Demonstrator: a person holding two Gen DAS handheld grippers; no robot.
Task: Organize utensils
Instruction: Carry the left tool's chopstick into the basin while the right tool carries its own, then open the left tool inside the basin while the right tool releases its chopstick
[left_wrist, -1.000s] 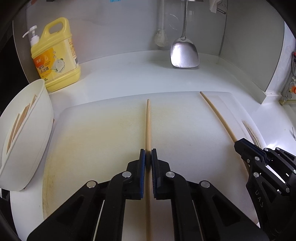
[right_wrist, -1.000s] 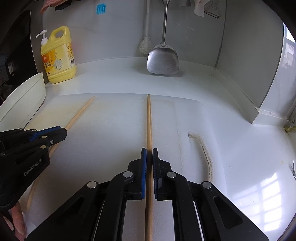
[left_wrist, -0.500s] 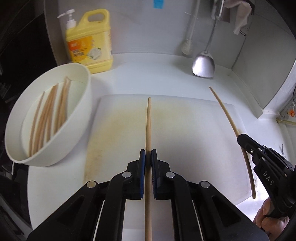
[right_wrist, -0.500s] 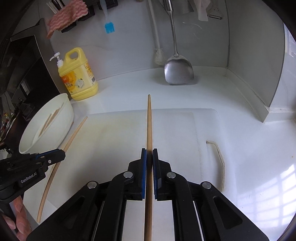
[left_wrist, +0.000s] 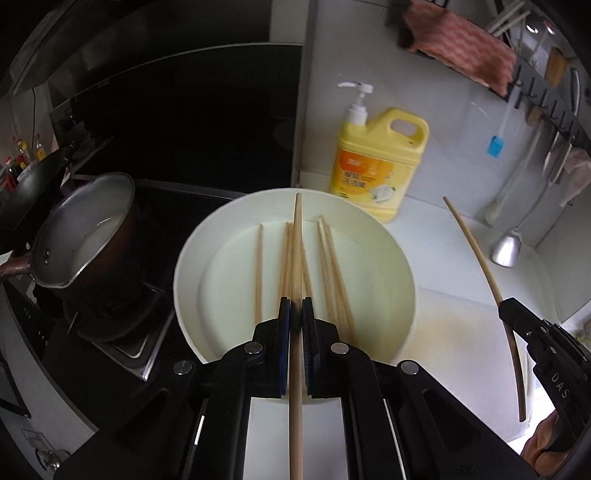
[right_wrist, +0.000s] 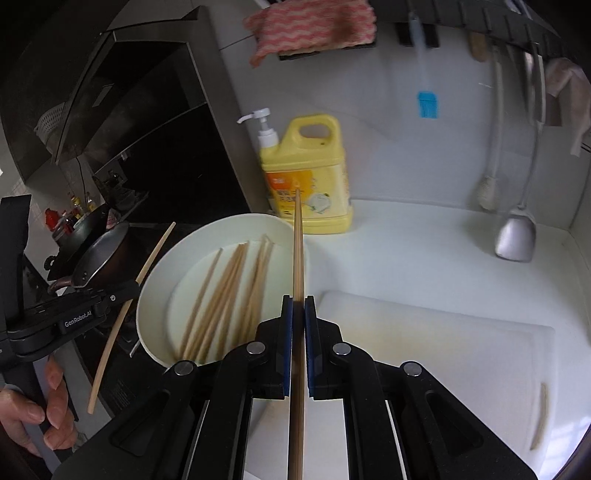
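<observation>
my left gripper (left_wrist: 295, 314) & right gripper (right_wrist: 298, 312) each have jaws clamped on a chopstick (left_wrist: 296, 258), both held above the white bowl (left_wrist: 192, 258) w/ more chopsticks (right_wrist: 221, 295) inside.

A white counter (right_wrist: 424, 236) carries a bowl (right_wrist: 147, 306) of chopsticks, a yellow soap bottle (right_wrist: 310, 173) behind it and a stained cutting board (right_wrist: 443, 354). A pot (left_wrist: 74, 236) sits on the black stove (left_wrist: 155, 229) alongside.

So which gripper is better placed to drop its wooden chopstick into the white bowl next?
Left. The left gripper holds its wooden chopstick over the white bowl; the right gripper sits at the bowl's edge.
</observation>
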